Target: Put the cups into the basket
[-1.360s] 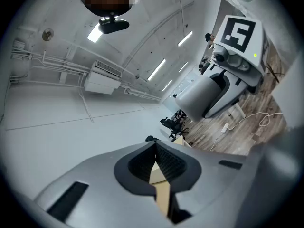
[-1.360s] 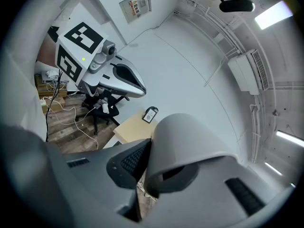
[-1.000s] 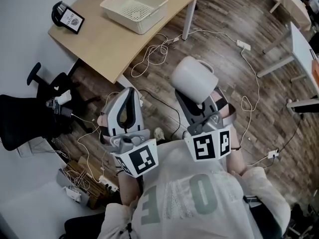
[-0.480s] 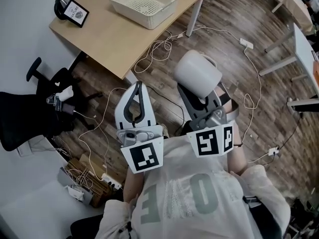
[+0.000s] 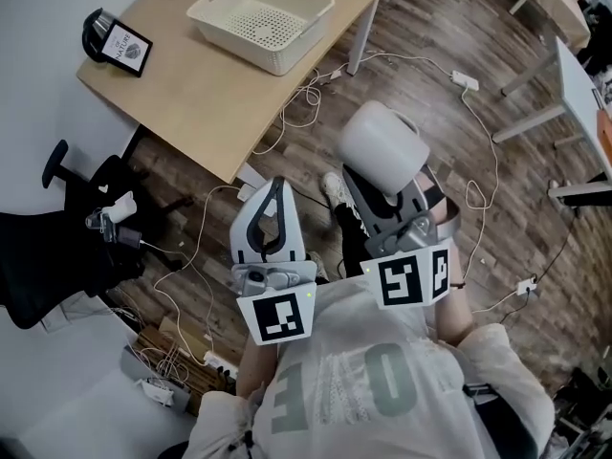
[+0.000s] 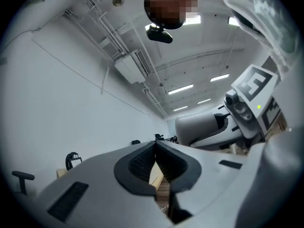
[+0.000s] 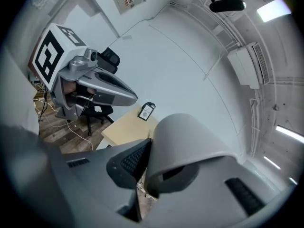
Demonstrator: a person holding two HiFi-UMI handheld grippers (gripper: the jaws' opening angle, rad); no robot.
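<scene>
A white cup [image 5: 382,147] with a handle lies on its side between the jaws of my right gripper [image 5: 379,178], which is shut on it and held above the wooden floor. In the right gripper view the cup [image 7: 189,141] fills the space between the jaws of that gripper [image 7: 147,161]. My left gripper [image 5: 277,184] is held beside it at the left, shut with nothing in it; its tips meet in the left gripper view [image 6: 156,147]. The cream basket [image 5: 260,17], perforated at the bottom, stands on the wooden table [image 5: 191,84] farther ahead.
A small framed sign [image 5: 124,44] stands at the table's left end. Cables [image 5: 304,98] trail over the floor below the table's edge. A black office chair [image 5: 43,247] is at the left. Other desks [image 5: 574,75] stand at the right.
The left gripper has come up and to the right, closer beside the right one. The cup has stayed in the right gripper. The head view has shifted slightly over the table.
</scene>
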